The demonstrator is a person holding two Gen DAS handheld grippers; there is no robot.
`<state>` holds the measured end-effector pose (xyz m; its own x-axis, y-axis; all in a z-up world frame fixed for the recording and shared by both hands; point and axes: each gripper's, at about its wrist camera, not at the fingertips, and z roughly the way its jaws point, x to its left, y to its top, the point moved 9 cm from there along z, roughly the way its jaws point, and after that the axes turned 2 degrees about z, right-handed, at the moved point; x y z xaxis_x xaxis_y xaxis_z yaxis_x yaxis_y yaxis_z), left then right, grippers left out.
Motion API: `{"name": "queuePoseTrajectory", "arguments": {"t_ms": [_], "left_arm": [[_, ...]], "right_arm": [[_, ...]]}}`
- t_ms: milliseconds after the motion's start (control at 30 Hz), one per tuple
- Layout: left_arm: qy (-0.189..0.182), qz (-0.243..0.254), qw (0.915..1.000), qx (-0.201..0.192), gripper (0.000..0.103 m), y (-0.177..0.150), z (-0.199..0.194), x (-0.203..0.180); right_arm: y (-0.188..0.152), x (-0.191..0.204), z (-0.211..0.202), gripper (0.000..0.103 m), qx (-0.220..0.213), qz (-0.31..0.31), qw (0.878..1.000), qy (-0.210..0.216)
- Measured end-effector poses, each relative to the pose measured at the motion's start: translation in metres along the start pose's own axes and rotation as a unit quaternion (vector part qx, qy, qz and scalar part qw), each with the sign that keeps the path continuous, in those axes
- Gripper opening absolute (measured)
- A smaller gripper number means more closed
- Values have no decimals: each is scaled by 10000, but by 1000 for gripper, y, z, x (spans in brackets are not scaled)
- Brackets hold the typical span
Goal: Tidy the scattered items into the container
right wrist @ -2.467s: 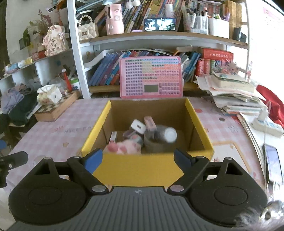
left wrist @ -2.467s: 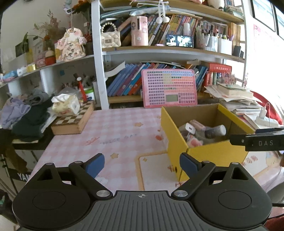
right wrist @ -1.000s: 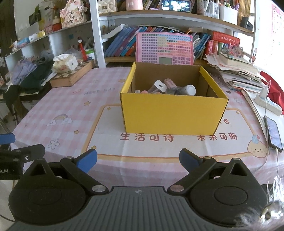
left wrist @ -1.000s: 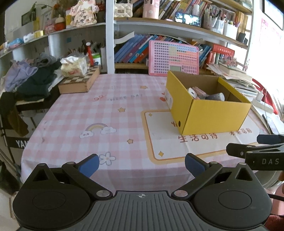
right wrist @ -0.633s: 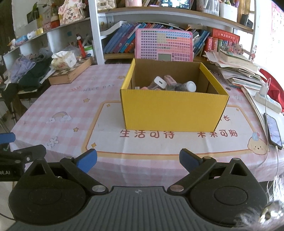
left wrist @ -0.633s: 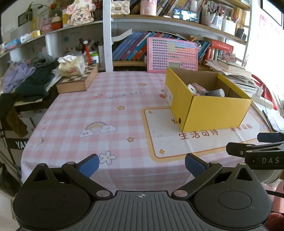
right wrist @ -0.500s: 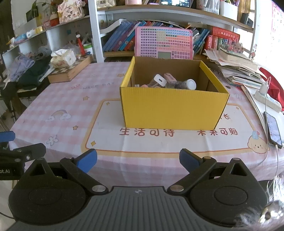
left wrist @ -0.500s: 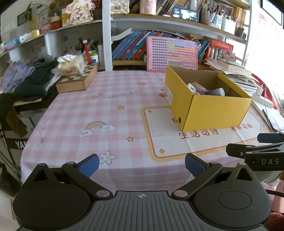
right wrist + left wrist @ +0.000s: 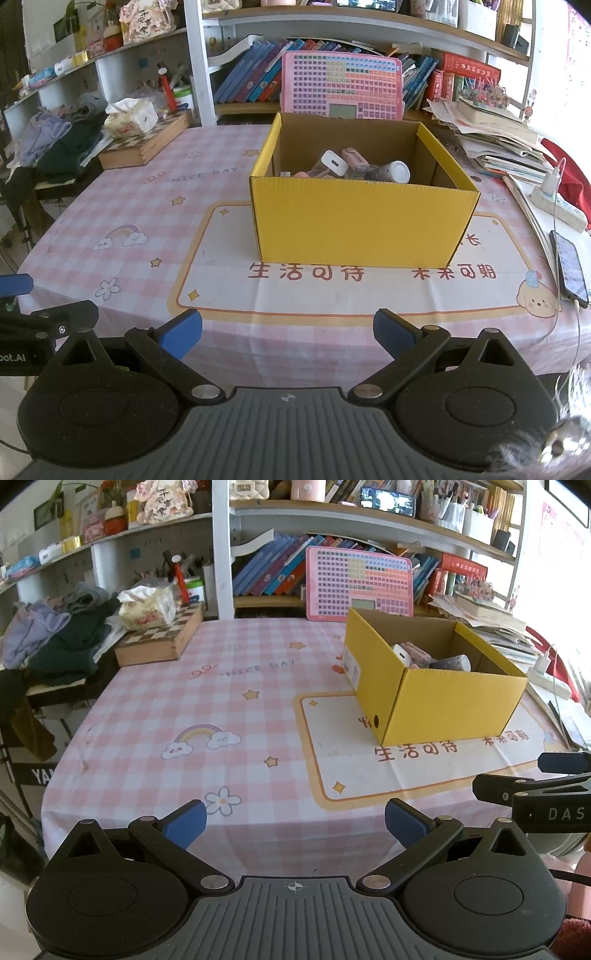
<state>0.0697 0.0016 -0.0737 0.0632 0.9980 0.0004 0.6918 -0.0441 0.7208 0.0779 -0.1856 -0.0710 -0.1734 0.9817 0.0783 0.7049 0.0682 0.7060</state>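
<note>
- The yellow box stands on the bench, on the cream mat with red characters.
- Small items lie inside the yellow box, among them a white charger and a bottle.
- The right tool has its fingers spread apart and empty, at the bench's near edge, well short of the box, which sits straight ahead of it.
- The left tool is likewise spread and empty; the box lies ahead to its right.

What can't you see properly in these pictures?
- Bottom of the yellow box: hidden by its front wall in both views, so the lower items can't be counted.
- Pink item, right view: mostly behind the rim; can't tell what it is.
- Phone, right view: screen too small to read.
- Right gripper, left view: cut by the edge.
</note>
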Motion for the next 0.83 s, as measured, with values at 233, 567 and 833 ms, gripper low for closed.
{"name": "queuePoseTrajectory", "arguments": {"t_ms": [233,567,833], "left_arm": [[21,25,10000,13,103,-1,0,-3],[41,27,10000,22,103,-2,-1,-4],[51,91,9999,36,103,-2,-2,-10]], "right_arm": [[-1,-1,1,100,16,7,10000,14],[-3,-4,1,100,31,28,10000,37],[-5,-8,1,100,42,74,9999,67]]}}
